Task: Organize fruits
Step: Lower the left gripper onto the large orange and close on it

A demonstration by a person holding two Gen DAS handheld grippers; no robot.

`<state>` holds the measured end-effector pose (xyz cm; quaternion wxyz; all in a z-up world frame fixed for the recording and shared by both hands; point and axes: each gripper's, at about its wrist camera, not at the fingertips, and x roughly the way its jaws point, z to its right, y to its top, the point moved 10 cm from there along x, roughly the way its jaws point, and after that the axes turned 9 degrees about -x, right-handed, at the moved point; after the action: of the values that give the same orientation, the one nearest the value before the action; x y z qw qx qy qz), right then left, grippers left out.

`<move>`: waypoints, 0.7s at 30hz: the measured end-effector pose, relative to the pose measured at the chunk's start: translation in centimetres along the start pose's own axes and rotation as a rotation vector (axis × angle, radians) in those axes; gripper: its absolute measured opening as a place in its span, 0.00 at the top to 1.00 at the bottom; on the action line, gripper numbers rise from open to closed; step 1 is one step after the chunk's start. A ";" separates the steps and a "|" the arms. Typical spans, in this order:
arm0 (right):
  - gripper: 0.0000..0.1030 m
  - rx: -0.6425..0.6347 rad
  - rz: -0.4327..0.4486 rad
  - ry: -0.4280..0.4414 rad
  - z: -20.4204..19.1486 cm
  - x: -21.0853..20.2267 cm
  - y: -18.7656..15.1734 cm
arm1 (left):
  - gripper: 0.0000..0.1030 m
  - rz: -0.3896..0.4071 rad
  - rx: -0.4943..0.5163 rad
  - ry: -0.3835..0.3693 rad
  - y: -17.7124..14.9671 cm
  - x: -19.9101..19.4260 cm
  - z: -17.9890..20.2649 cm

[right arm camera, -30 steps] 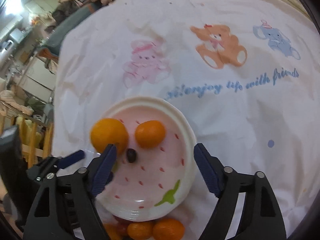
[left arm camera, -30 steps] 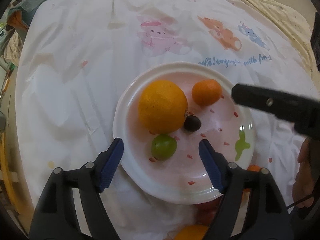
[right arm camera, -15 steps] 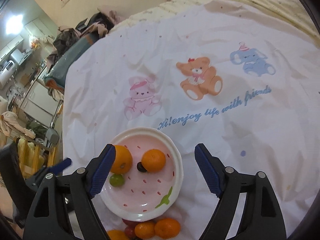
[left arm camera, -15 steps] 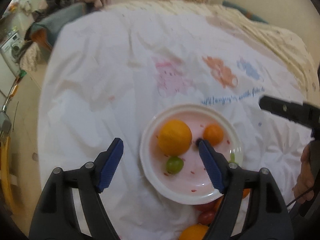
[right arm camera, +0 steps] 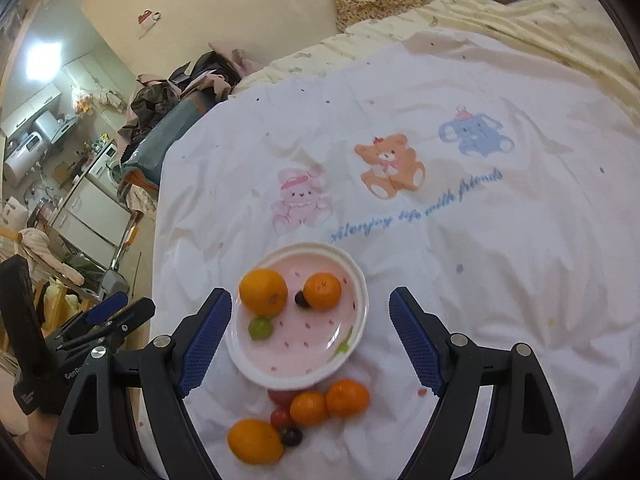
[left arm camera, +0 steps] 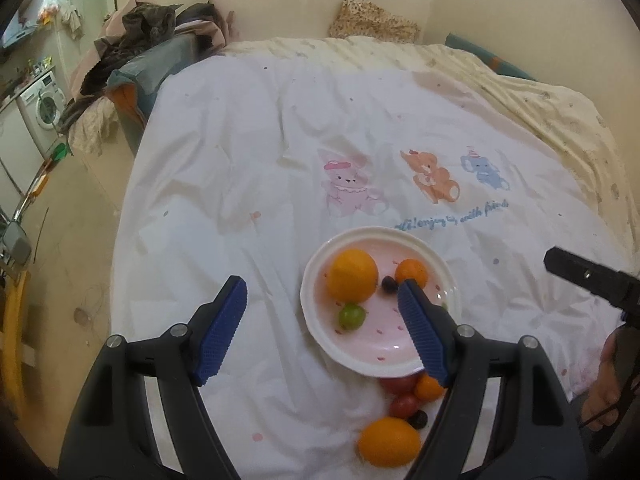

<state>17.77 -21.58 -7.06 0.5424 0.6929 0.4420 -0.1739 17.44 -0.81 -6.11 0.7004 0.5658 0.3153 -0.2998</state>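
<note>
Fruit [right arm camera: 347, 398] loose at lower centre may roll on the soft bed [right arm camera: 480, 240]; both tools [left arm camera: 322, 322] [right arm camera: 310, 340] gape wide, empty.

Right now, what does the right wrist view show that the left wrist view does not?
Only the right wrist view shows the two small oranges side by side below the plate; in the left wrist view a finger covers most of that spot, and only one shows. It also shows the left gripper from outside.

Only the left wrist view shows a washing machine and a hand at the right edge.

Both show the plate with a big orange, a small orange, a green fruit and a dark berry, plus loose fruit on the printed sheet.
</note>
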 end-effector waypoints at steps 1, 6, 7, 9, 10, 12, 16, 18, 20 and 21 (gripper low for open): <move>0.19 0.005 0.000 -0.002 0.1 -0.3 -0.3 | 0.27 0.004 0.002 0.002 -0.1 -0.3 0.0; 0.19 0.024 -0.011 -0.008 0.3 -1.4 -2.0 | 0.27 0.005 0.015 0.002 -1.6 -1.3 -0.2; 0.19 0.028 -0.016 -0.010 0.3 -1.6 -2.4 | 0.27 -0.001 0.013 0.003 -2.0 -1.4 -0.3; 0.19 0.036 -0.026 -0.008 0.3 -1.7 -3.2 | 0.27 -0.014 0.004 0.004 -2.9 -1.4 -0.5; 0.19 0.039 -0.030 -0.010 0.3 -1.8 -3.5 | 0.27 -0.018 0.002 0.005 -3.3 -1.4 -0.5; 0.19 0.041 -0.041 -0.016 0.3 -1.9 -4.2 | 0.27 -0.026 0.001 0.009 -4.0 -1.4 -0.7; 0.19 0.050 -0.056 -0.026 0.4 -1.8 -5.1 | 0.27 -0.036 0.008 0.014 -5.1 -1.3 -0.6; 0.19 0.060 -0.067 -0.032 0.5 -1.6 -5.6 | 0.27 -0.041 0.012 0.013 -5.5 -1.2 -0.5; 0.19 0.060 -0.081 -0.043 0.6 -1.2 -5.8 | 0.27 -0.047 0.019 0.012 -5.8 -1.0 -0.3; 0.19 0.061 -0.085 -0.050 0.7 -1.1 -5.9 | 0.27 -0.050 0.020 0.013 -5.9 -0.8 -0.3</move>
<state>12.65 -22.56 -10.05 0.5241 0.6851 0.4519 -0.2273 12.29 -1.55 -9.05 0.6847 0.5669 0.3310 -0.3166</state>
